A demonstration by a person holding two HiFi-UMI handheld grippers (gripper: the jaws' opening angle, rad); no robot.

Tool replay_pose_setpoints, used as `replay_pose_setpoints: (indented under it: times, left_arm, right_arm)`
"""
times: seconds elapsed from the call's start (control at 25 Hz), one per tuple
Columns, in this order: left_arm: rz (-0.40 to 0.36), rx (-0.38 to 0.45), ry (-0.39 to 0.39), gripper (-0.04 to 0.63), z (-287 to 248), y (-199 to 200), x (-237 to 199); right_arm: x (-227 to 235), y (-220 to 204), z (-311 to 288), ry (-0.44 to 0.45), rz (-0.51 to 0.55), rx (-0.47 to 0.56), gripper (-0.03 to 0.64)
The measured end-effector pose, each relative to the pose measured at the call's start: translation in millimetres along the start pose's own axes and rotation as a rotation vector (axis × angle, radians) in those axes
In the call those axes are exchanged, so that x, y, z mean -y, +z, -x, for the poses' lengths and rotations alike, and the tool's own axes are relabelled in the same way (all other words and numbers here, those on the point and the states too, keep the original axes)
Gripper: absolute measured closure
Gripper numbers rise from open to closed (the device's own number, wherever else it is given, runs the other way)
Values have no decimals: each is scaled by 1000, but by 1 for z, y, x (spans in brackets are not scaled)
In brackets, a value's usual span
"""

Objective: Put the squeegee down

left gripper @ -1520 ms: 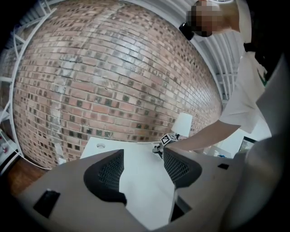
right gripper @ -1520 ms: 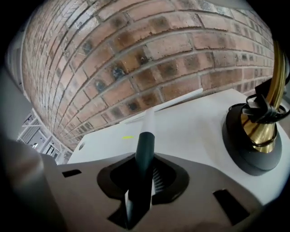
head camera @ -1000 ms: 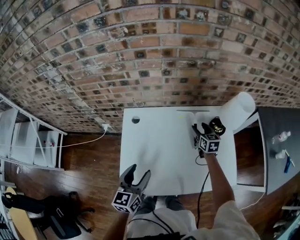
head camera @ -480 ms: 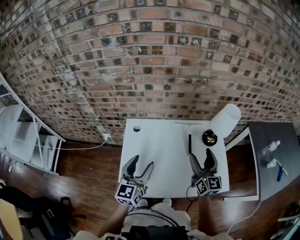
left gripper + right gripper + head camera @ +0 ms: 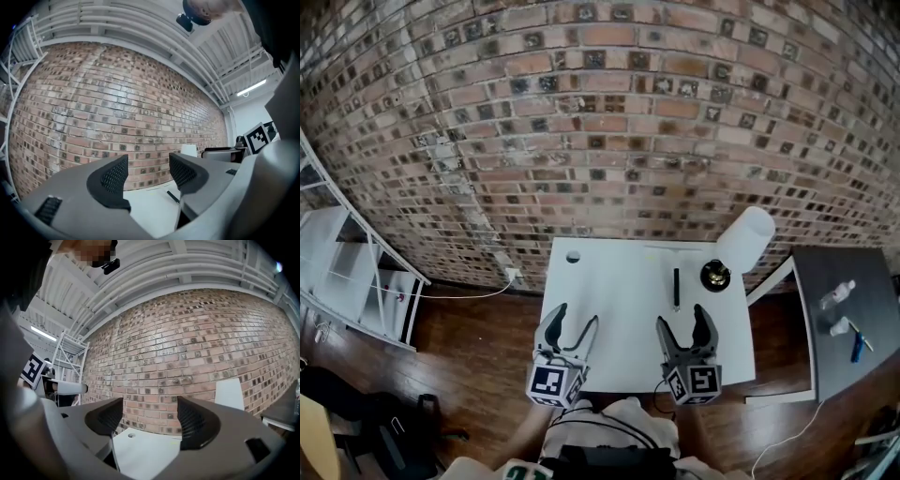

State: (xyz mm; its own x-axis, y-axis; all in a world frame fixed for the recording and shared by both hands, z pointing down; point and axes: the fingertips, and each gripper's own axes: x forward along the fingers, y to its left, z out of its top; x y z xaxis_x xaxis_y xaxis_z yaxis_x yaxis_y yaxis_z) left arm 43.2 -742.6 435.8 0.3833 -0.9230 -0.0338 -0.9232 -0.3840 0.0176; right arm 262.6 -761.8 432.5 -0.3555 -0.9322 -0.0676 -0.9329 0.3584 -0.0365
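The squeegee (image 5: 676,287), a thin dark bar, lies flat on the white table (image 5: 609,291) right of its middle, and nothing touches it. My right gripper (image 5: 683,319) hovers at the table's near edge, short of the squeegee; its wide jaws are closing slightly with nothing between them (image 5: 149,413). To the left, my left gripper (image 5: 573,319) is level with it and open and empty (image 5: 146,171). In the left gripper view the squeegee (image 5: 172,196) shows on the tabletop past the jaws.
A black round object (image 5: 715,275) and a white cylinder (image 5: 745,239) stand at the table's far right corner. The brick wall (image 5: 609,141) rises behind the table. White shelving (image 5: 356,272) is at the left. A grey table (image 5: 839,347) with small bottles is at the right.
The right gripper has drawn back from the squeegee at the table's far right to the near edge, with its jaws wider. The squeegee stays lying on the table. The left gripper rose a little.
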Motion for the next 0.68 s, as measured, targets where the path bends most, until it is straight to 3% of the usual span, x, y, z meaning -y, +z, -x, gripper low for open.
replay_pose_setpoints:
  times: [0.68]
  left_arm:
    - [8, -5, 14, 322, 18, 15, 2]
  right_arm:
    - [-21, 11, 4, 53, -4, 4, 230]
